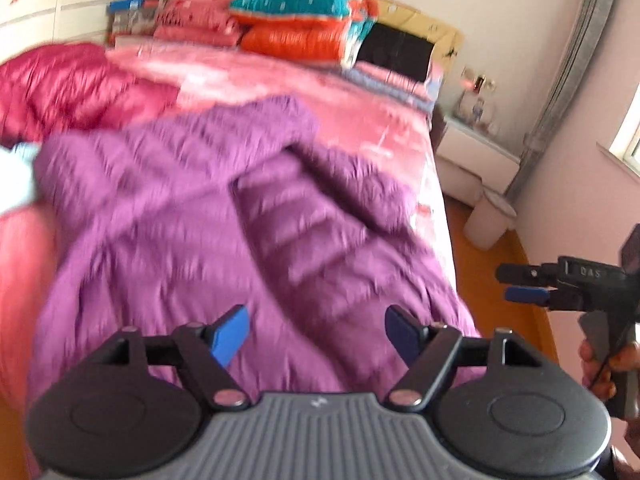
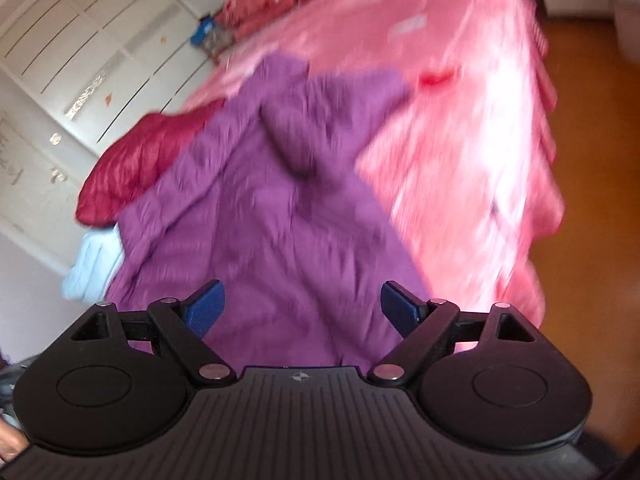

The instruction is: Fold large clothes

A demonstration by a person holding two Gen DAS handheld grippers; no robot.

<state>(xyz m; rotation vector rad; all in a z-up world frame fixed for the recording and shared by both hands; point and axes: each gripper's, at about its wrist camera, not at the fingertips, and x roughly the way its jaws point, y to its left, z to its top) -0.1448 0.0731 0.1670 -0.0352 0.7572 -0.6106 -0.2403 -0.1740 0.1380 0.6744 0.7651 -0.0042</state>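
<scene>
- Crumpled purple quilted jacket (image 1: 208,216) spread on glossy pink satin bedspread (image 1: 360,120).
- White panelled wardrobe (image 2: 80,60) beside bed; orange wooden floor (image 2: 592,160).
- Left gripper (image 1: 316,336) and right gripper (image 2: 302,306) both wide open, empty, above jacket.

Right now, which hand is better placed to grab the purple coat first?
Probably left. The left tool hovers open over the purple coat; the right tool sits off its edge, over the floor.

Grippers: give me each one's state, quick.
Left gripper: open, holding nothing, above the purple quilted jacket.
Right gripper: open, holding nothing.
</scene>
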